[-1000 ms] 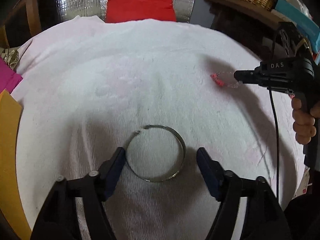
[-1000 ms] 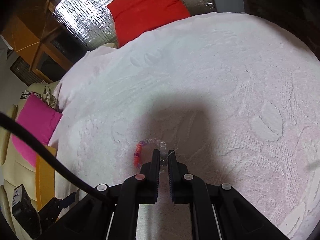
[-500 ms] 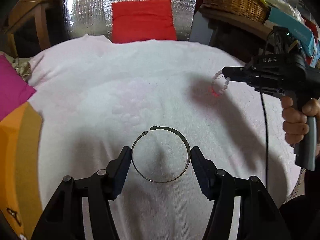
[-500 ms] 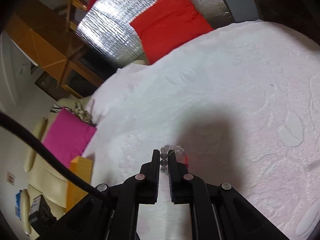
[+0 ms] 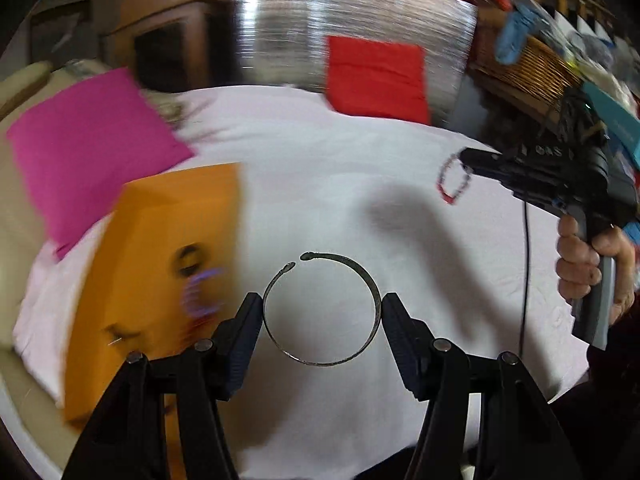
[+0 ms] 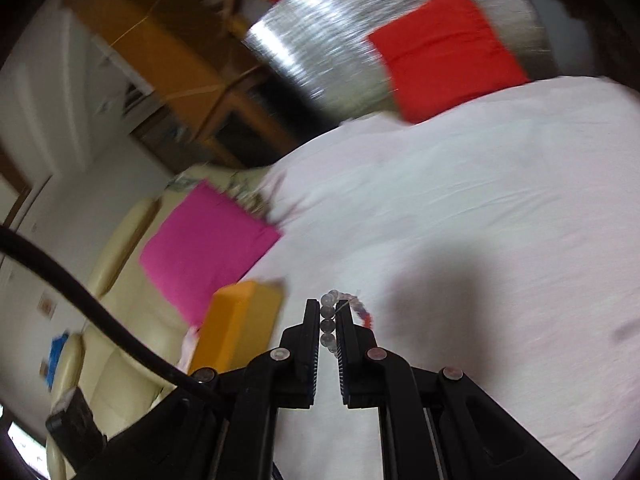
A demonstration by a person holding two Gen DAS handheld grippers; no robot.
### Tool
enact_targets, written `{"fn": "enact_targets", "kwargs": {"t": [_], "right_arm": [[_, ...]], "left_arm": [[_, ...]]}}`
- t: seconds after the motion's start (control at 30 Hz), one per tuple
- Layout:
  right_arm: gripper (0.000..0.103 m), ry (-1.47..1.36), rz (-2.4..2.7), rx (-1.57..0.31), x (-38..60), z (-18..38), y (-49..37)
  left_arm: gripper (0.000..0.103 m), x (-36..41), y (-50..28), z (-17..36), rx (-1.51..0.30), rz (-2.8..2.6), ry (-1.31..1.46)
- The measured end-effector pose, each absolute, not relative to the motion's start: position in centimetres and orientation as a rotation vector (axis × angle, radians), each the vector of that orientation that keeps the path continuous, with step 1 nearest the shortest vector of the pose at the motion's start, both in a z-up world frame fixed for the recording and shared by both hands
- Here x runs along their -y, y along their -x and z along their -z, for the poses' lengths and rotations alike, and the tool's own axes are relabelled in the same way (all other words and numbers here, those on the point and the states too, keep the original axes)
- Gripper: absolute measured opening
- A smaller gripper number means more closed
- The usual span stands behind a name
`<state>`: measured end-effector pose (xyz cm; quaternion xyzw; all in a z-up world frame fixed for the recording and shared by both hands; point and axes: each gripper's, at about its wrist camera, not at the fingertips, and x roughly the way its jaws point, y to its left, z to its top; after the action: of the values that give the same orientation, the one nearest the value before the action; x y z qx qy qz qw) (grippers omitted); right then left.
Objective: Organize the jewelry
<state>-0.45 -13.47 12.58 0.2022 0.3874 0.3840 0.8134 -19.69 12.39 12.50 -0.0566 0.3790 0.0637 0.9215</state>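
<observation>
Both hands have lifted off the white cloth-covered bench (image 5: pixel 320 168) toward the orange box (image 5: pixel 160 240). Left tongs (image 5: pixel 322 312) pinch the thin open metal bangle (image 5: pixel 320 308); right tongs (image 6: pixel 328 320) pinch the clear-and-red beaded bracelet (image 6: pixel 326 312). Keep both grips firm and lower the pieces gently into the box.

A white textured cloth (image 6: pixel 500 220) covered the surface ahead of the jaws. Beyond it stood a silver foil panel (image 5: pixel 352 20) with a red cushion (image 5: pixel 376 76) — wooden furniture (image 6: pixel 168 52) and a cream sofa (image 6: pixel 120 248) lay leftward.
</observation>
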Motion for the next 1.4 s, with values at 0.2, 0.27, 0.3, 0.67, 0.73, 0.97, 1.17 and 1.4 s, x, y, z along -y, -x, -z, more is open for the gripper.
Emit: {"fn": "enact_targets", "kwargs": {"t": [0.2,0.27,0.3,0.67,0.73,0.97,1.17,1.4], "right_arm": [[0.009,-0.295,-1.004,-0.857,2.9,-13.7,5.4],[0.009,-0.256,-1.045,-0.864,-0.2,-14.2,6.3],[0.009,-0.221,-1.064,-0.866,-2.1,-14.5,6.8],[0.009,0.036,-1.021,-0.939,-14.1,-11.5,5.1],[0.009,0.073,-0.991,-0.951,-15.6,-10.5,4.2],[0.009,0.127,-0.936,-1.01,-20.5,-7.9,1.6],[0.022,0.116,-0.847,-1.031,-21.9,-6.8,-0.9],[0.047,0.015,-0.844,-0.926,-15.5,-9.5,-1.1]], "left_arm": [[0.063,-21.7,24.8,-12.4,-0.783,-0.318,0.169],[0.063,-24.1,25.2,-12.2,-0.783,-0.361,0.192],[0.063,-25.2,25.2,-12.0,-0.782,-0.373,0.198],[0.063,-29.8,19.0,-6.0,-0.937,-0.404,0.24],[0.063,-30.2,18.1,-5.2,-0.96,-0.409,0.243],[0.063,-31.1,14.6,-3.2,-1.027,-0.425,0.259],[0.063,-31.2,13.4,-2.1,-1.078,-0.437,0.253],[0.065,-29.0,16.7,-5.7,-0.982,-0.444,0.186]]}}
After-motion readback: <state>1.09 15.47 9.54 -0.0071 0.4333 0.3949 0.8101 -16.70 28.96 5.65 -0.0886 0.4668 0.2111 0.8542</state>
